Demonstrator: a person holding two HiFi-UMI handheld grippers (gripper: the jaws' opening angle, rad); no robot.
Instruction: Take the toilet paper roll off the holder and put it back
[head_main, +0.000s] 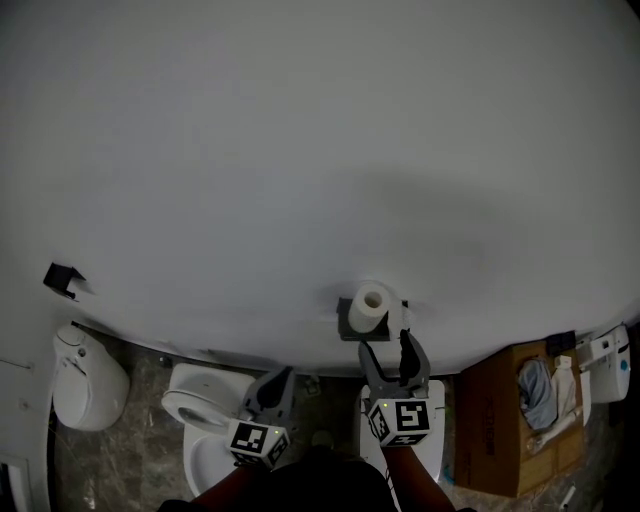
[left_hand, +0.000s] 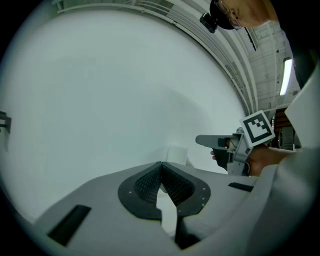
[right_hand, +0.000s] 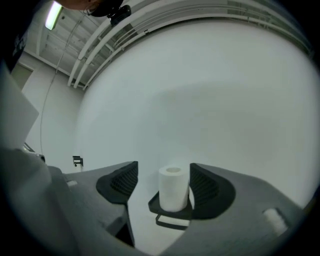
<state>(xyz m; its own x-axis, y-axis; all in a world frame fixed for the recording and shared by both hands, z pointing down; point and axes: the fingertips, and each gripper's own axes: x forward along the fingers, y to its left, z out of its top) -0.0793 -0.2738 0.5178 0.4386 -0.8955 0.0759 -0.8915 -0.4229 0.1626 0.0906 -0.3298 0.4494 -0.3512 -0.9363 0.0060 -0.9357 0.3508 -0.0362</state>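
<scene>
A white toilet paper roll (head_main: 372, 303) stands upright on a small dark holder (head_main: 350, 328) fixed to the white wall. My right gripper (head_main: 384, 343) is just below and in front of it, open, with nothing held. In the right gripper view the roll (right_hand: 173, 187) shows in the gap between the jaws, nearer the right one, on the holder's tray (right_hand: 169, 210); the pads do not press on it. My left gripper (head_main: 284, 376) hangs lower left, shut and empty. In the left gripper view the roll (left_hand: 176, 154) peeks over the closed tips, and the right gripper (left_hand: 212, 141) is at the right.
A toilet (head_main: 198, 412) stands below left, with a white rounded container (head_main: 88, 380) further left. A black bracket (head_main: 62, 279) sits on the wall at left. At right stands a cardboard box (head_main: 500, 415) with cloth and bottles, and beside it a white device (head_main: 610, 362).
</scene>
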